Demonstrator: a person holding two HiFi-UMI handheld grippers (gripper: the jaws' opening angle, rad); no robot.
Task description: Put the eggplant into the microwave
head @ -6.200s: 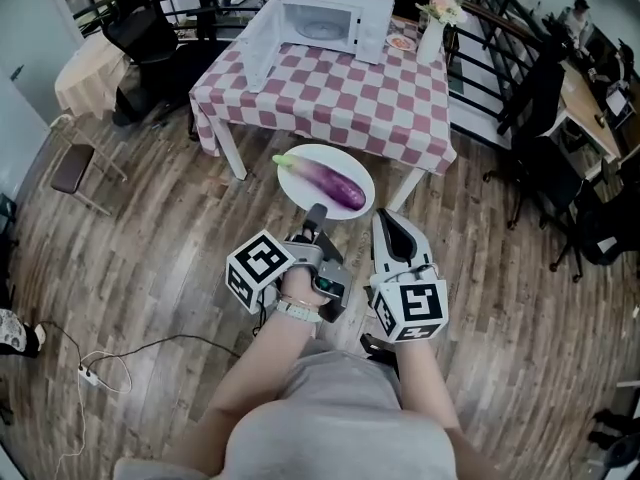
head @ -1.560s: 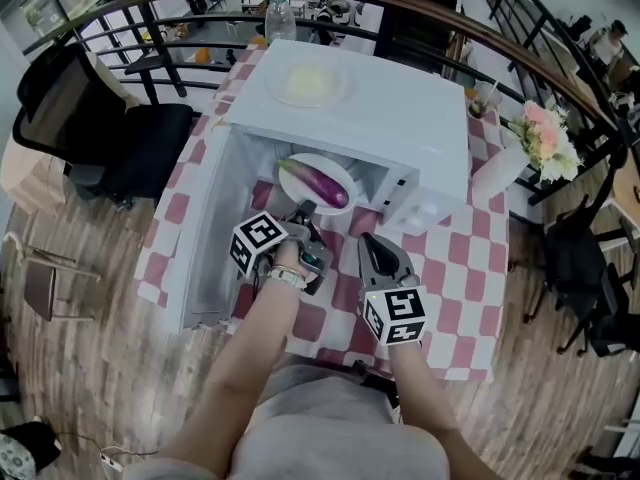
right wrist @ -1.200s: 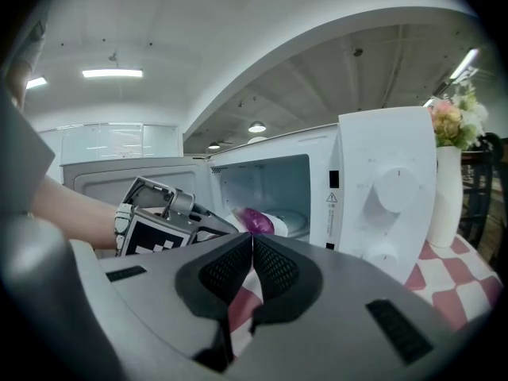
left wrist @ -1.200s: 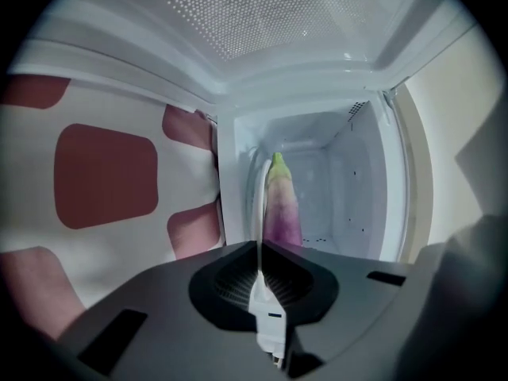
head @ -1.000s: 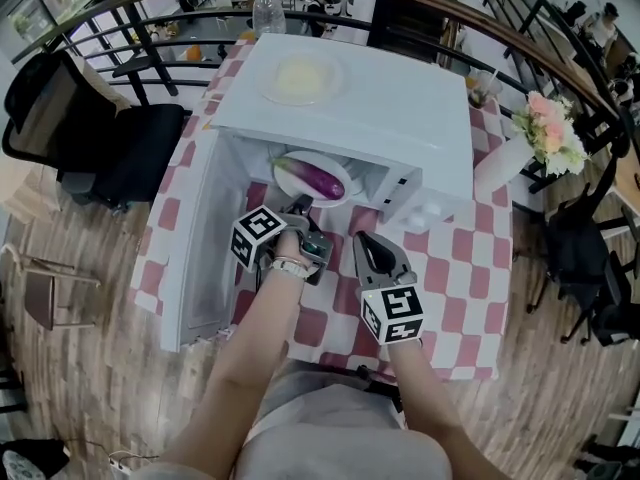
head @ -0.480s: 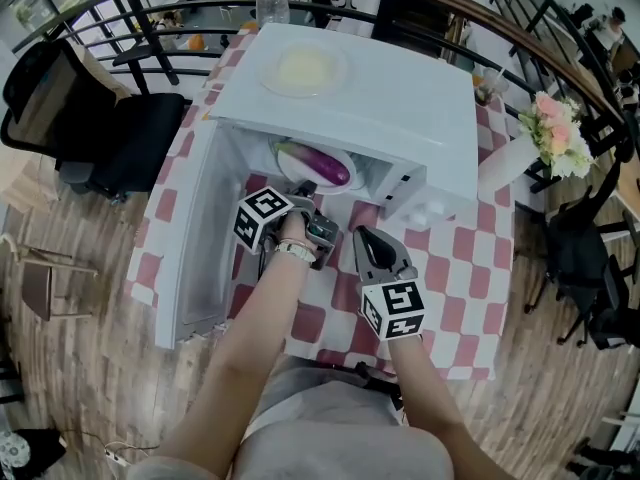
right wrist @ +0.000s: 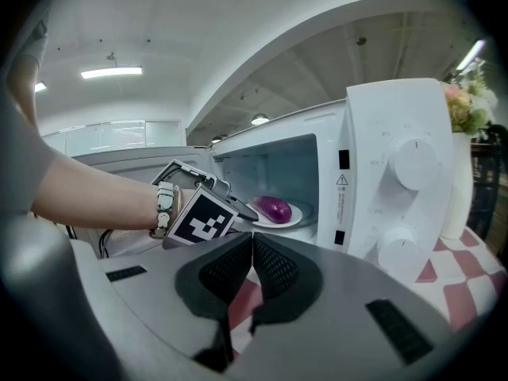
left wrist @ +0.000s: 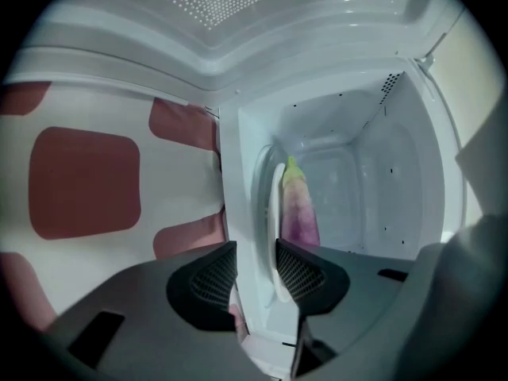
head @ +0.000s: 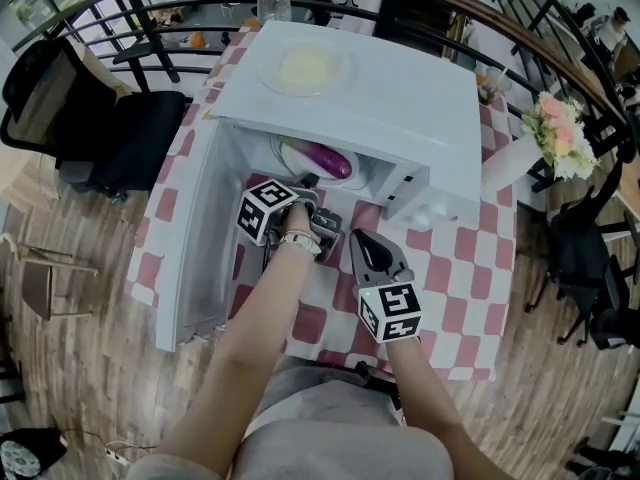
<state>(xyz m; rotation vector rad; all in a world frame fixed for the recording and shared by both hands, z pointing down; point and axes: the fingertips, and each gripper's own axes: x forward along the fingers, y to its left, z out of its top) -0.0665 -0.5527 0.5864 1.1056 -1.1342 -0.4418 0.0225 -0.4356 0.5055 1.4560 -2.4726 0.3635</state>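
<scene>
Ahead — eggplant (left wrist: 298, 217), plate (left wrist: 267, 213) btwn opening L-tool (left wrist: 255, 267)

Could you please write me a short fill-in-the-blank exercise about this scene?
The eggplant lies on a white ____.
Both sit inside the ____.
Its door stands ____.
The right gripper has its jaws ____.
Missing words: plate; microwave; open; shut.

One eggplant (head: 327, 159), one microwave (head: 400, 108), two plates (head: 268, 73) (head: 288, 154), one vase (head: 505, 164)
</scene>
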